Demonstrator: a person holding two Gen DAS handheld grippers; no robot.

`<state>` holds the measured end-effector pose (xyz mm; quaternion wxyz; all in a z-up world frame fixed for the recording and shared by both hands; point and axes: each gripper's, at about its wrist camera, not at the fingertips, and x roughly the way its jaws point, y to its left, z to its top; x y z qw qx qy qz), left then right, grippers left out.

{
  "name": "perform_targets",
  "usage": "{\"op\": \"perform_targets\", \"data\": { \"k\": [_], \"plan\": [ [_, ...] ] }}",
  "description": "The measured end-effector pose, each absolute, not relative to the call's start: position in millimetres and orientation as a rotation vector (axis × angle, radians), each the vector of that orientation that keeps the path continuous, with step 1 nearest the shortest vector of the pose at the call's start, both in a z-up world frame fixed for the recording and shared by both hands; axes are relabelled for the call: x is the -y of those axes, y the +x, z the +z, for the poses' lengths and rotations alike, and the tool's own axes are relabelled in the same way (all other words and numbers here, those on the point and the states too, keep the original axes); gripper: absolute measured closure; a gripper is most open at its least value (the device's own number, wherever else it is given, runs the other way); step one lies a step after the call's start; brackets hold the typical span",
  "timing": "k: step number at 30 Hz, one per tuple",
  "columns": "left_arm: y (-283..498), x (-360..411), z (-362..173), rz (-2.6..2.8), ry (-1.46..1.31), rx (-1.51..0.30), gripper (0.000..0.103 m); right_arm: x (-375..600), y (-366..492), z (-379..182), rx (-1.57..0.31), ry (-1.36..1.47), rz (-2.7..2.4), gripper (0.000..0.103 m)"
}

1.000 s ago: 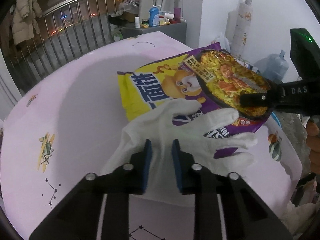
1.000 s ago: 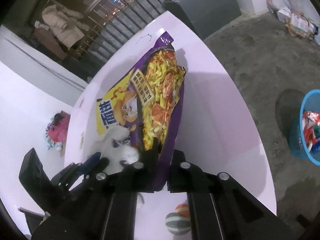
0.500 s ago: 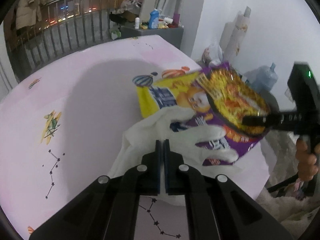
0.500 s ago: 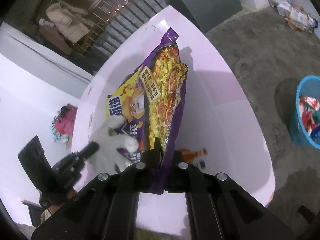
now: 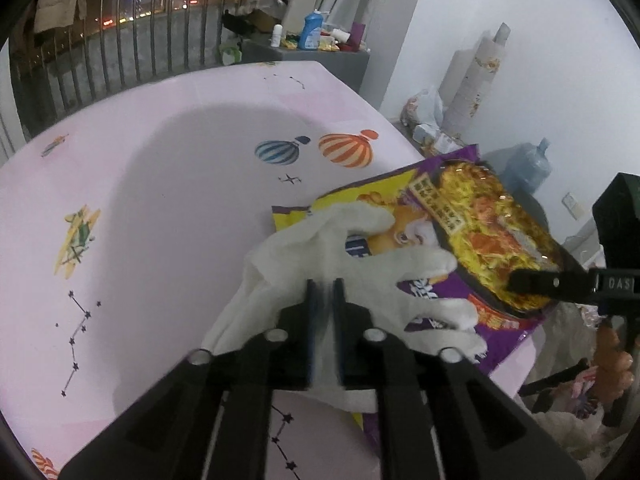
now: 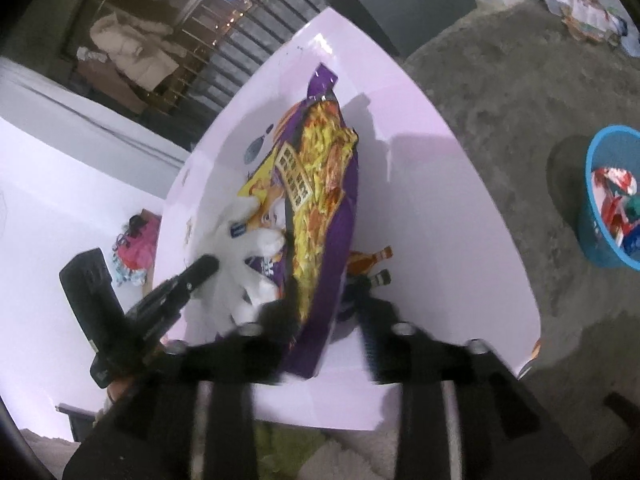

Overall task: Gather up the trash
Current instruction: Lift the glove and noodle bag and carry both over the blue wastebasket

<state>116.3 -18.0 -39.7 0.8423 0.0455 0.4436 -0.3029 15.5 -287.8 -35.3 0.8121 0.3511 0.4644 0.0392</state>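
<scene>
gripping a white glove [image 5: 320, 264] between near-closed jaws, left gripper [image 5: 323, 292] low over the pink bench [image 5: 168, 184], blue pads showing only a thin strip of white cloth between them. glove draped across the near end of a purple and yellow noodle packet [image 5: 472, 232], fingers spread over the cartoon print, cuff hanging toward the camera. packet lying at the right edge of the bench, partly over the side, far end tilted up. seen from the left wrist: black finger of the right gripper [image 5: 548, 280] pressed on the packet's noodle picture, bare hand [image 5: 612, 356] on the handle below.

from the right wrist: right gripper [image 6: 330, 300] spread fairly wide, motion-blurred, packet [image 6: 324, 208] standing on edge between the jaws; cannot tell whether either pad presses it. glove [image 6: 240, 264] lying against the packet's left face, left gripper [image 6: 200, 270] clamped on it from the left. printed hot-air balloons [image 5: 316, 152] on the bench cover beyond the packet, star lines and a small plane drawing nearer the left edge.

blue basket [image 6: 596, 216] on the grey floor to the right, well apart from the bench, holding red and white wrappers. railing [image 5: 120, 64] behind the bench, blue bottle [image 5: 310, 34] on a grey cabinet, large water jug [image 5: 528, 164] by the white wall.
</scene>
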Motion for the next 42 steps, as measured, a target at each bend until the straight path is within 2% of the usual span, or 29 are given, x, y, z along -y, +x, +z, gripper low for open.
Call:
{"op": "perform_targets", "data": {
  "k": [6, 16, 18, 23, 24, 27, 35, 42],
  "plan": [
    [104.3, 22.8, -45.7, -0.653, 0.186, -0.954, 0.06, 283.4, 23.9, -37.3, -0.995, 0.74, 0.079, 0.061],
    [88.6, 39.8, -54.8, -0.611, 0.355, -0.881, 0.061, 280.1, 20.7, -42.7, -1.0, 0.743, 0.124, 0.061],
    [87.4, 40.5, -55.2, -0.613, 0.359, -0.875, 0.067, 276.7, 23.3, -44.8, -1.006, 0.756, 0.134, 0.074],
    [84.3, 40.9, -53.9, -0.603, 0.383, -0.861, 0.084, 279.4, 22.9, -47.0, -1.011, 0.787, 0.133, 0.097],
    [84.5, 40.6, -53.1, -0.603, 0.386, -0.86, 0.089, 280.5, 21.8, -45.6, -1.003, 0.791, 0.134, 0.098],
    [86.6, 39.2, -47.1, -0.621, 0.384, -0.857, 0.097, 286.2, 15.7, -38.9, -0.97, 0.79, 0.126, 0.1],
    [87.9, 70.8, -5.9, -0.719, 0.378, -0.75, 0.098, 316.5, -9.0, -16.0, -0.822, 0.823, 0.086, 0.102],
    [91.8, 164.5, 26.8, -0.918, 0.391, -0.696, 0.098, 390.7, -60.9, -1.8, -0.652, 0.904, -0.077, 0.103]
  ]
}}
